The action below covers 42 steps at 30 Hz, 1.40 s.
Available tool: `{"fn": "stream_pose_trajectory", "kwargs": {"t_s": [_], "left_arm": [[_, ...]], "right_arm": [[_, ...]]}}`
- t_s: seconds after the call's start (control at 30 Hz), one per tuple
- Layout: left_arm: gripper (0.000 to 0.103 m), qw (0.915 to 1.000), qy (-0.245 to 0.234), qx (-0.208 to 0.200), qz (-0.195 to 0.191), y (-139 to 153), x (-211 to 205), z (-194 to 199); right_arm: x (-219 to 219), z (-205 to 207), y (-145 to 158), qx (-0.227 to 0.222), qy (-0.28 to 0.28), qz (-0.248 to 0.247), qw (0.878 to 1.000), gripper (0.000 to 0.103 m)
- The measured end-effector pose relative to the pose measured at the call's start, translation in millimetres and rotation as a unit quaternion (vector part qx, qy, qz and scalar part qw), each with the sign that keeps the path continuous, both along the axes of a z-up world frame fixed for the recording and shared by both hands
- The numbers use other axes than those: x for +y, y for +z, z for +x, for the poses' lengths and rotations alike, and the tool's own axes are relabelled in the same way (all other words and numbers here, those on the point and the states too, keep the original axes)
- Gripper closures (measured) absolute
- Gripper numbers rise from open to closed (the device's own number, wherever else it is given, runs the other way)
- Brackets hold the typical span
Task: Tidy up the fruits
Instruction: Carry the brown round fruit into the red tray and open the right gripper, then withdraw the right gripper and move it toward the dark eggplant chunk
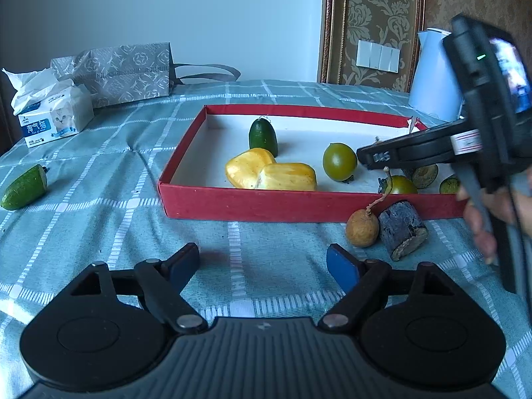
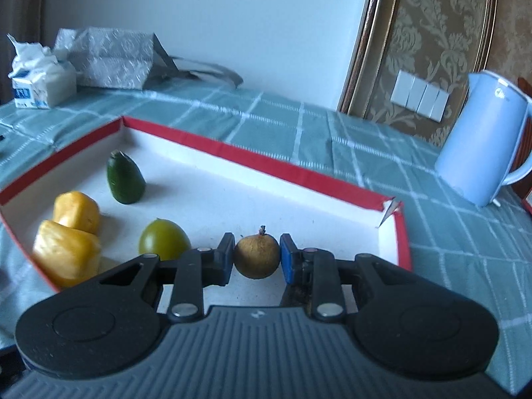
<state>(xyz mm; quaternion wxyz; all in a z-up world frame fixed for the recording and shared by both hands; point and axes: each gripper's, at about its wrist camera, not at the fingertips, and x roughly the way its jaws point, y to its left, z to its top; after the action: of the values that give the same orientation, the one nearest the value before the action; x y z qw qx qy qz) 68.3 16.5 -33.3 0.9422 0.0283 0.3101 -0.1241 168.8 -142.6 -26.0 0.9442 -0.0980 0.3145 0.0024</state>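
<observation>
A red-walled box [image 1: 252, 204] with a white floor lies on the checked cloth. In it are two yellow pieces [image 1: 269, 174], a dark green half fruit [image 1: 262, 136] and round green fruits [image 1: 339, 161]. My right gripper [image 2: 256, 257] is shut on a brown round fruit [image 2: 256, 256] and holds it over the box [image 2: 332, 179]; its fingers [image 1: 375, 158] show at the right in the left wrist view. My left gripper [image 1: 262, 266] is open and empty in front of the box. A brown longan [image 1: 362, 227] and a dark cut piece [image 1: 402, 229] lie outside the box wall. A green piece [image 1: 25, 188] lies far left.
A tissue pack [image 1: 53, 113] and a grey patterned bag [image 1: 123, 73] stand at the back left. A pale blue kettle [image 2: 482, 139] stands at the back right, beyond the box. A wall with switches [image 1: 377, 55] is behind the table.
</observation>
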Motion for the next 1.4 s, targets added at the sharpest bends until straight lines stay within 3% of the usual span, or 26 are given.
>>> {"fn": "stream_pose_trajectory", "kwargs": {"t_s": [0.23, 0.43, 0.53, 0.77, 0.9, 1.03, 1.13, 1.23, 1.27, 1.3, 1.4], "left_arm": [[0.018, 1.0, -0.001, 0.0, 0.001, -1, 0, 0], [0.017, 1.0, -0.001, 0.0, 0.0, -1, 0, 0], [0.017, 1.0, -0.001, 0.0, 0.0, -1, 0, 0], [0.017, 1.0, -0.001, 0.0, 0.0, -1, 0, 0], [0.016, 1.0, -0.001, 0.0, 0.0, -1, 0, 0], [0.011, 1.0, -0.001, 0.001, 0.0, -1, -1, 0], [0.01, 1.0, 0.006, 0.002, -0.002, -2, 0, 0], [0.01, 0.9999, 0.01, -0.002, -0.012, -1, 4, -1], [0.01, 0.9998, 0.01, -0.004, -0.017, -1, 5, -2], [0.01, 0.9997, 0.004, -0.007, -0.023, 0, 7, -4], [0.01, 0.9986, -0.02, -0.02, -0.044, 4, 10, -11]], "right_arm": [[4, 9, -5, -0.004, -0.005, -0.02, 1.0, 0.076], [0, 6, -3, -0.002, -0.008, -0.005, 1.0, 0.073], [-5, -4, 4, -0.015, -0.014, 0.01, 1.0, 0.063], [-21, -57, 19, -0.045, -0.016, 0.057, 0.997, 0.063], [-32, -97, 18, -0.062, -0.024, 0.093, 0.993, 0.054], [-41, -129, 12, -0.071, -0.026, 0.124, 0.989, 0.053], [-40, -147, 11, -0.088, -0.026, 0.113, 0.989, 0.051], [-46, -157, 9, -0.087, -0.025, 0.141, 0.986, 0.049], [-46, -161, 8, -0.088, -0.025, 0.143, 0.985, 0.044], [-45, -165, 7, -0.088, -0.025, 0.141, 0.986, 0.038], [-44, -171, 1, -0.084, -0.025, 0.136, 0.987, 0.038]]}}
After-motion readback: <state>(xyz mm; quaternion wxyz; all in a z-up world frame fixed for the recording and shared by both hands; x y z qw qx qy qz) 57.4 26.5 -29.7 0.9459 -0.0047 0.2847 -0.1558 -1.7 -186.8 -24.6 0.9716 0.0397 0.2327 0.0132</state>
